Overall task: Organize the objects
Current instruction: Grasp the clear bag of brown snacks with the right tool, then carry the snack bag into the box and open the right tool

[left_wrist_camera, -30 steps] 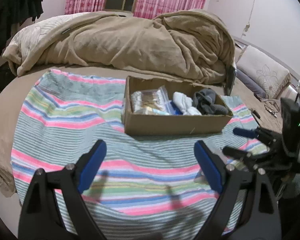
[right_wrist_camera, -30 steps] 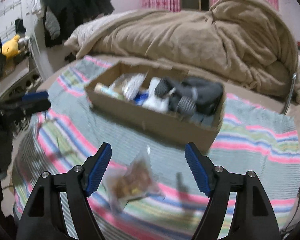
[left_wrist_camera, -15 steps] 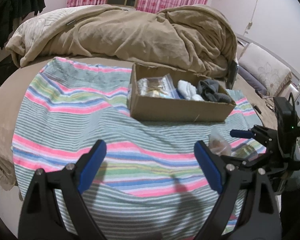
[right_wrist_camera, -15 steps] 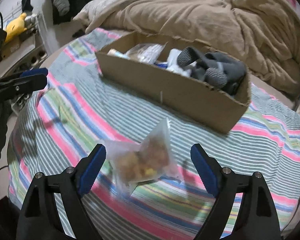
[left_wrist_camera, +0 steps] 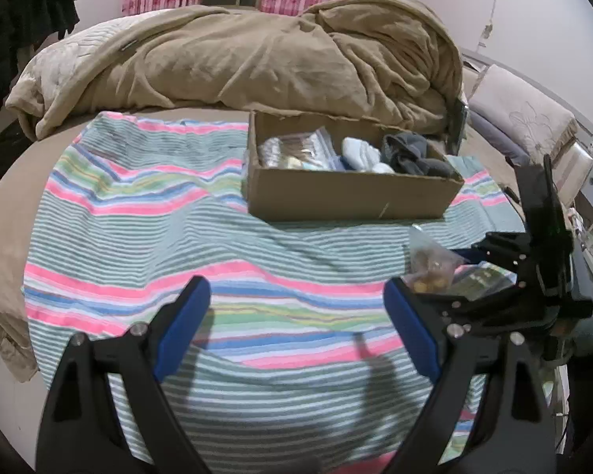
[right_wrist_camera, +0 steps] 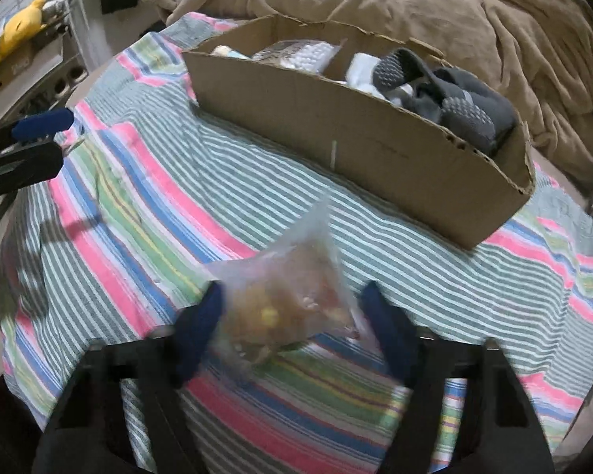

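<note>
Two fingers of my right claw have narrowed around the bag since half a second ago; blur hides whether they touch it. It sits on the towel, near the box. My left claw stays open, empty.

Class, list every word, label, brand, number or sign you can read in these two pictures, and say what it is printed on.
None can be read.
Cardboard box: plain front, only a pale scratch, no print.
Clear snack bag between the right gripper fingers: blurred, no label visible.
Packets in the box: any print is too small to read.
</note>
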Action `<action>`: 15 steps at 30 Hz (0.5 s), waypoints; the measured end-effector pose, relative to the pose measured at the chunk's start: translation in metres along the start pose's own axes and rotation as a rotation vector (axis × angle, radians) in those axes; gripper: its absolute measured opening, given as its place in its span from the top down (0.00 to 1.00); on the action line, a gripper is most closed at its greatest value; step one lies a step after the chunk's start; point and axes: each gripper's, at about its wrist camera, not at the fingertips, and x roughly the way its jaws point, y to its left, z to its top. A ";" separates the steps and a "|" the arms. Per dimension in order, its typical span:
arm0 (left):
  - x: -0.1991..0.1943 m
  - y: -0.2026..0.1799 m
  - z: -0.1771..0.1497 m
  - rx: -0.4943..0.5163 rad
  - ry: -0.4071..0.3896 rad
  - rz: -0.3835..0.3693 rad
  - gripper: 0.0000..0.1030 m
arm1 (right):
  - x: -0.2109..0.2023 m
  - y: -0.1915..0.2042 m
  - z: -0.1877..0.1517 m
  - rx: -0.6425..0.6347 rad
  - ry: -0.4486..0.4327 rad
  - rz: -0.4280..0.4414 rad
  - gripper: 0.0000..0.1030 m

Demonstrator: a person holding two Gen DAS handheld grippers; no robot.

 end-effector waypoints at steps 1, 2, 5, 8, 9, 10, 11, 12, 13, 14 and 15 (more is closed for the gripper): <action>-0.001 0.000 0.000 0.001 -0.001 -0.001 0.12 | -0.001 0.001 0.000 -0.007 -0.005 -0.009 0.34; -0.001 0.000 0.000 0.001 -0.002 -0.001 0.12 | -0.002 0.003 0.000 -0.014 -0.012 -0.016 0.36; -0.004 0.001 0.002 -0.001 -0.011 0.000 0.12 | -0.008 0.002 -0.001 -0.002 -0.035 -0.014 0.40; -0.006 0.002 0.005 -0.004 -0.021 0.004 0.12 | -0.015 -0.002 0.001 0.023 -0.067 -0.011 0.42; -0.007 0.003 0.007 -0.003 -0.024 0.006 0.12 | -0.017 -0.004 0.001 0.030 -0.080 -0.006 0.42; -0.007 0.003 0.008 -0.004 -0.026 0.006 0.12 | -0.019 -0.004 0.004 0.036 -0.091 -0.002 0.42; -0.007 0.003 0.009 -0.005 -0.028 0.006 0.12 | -0.022 -0.005 0.006 0.041 -0.105 0.002 0.42; -0.007 0.003 0.010 -0.006 -0.031 0.004 0.12 | -0.024 0.000 0.008 0.043 -0.116 0.004 0.42; -0.007 0.003 0.011 -0.008 -0.035 0.003 0.12 | -0.027 0.000 0.008 0.044 -0.130 0.007 0.42; -0.008 0.003 0.013 -0.008 -0.039 0.001 0.12 | -0.031 0.000 0.011 0.046 -0.143 0.010 0.42; -0.008 0.002 0.015 -0.006 -0.043 -0.001 0.12 | -0.034 0.001 0.015 0.048 -0.158 0.014 0.42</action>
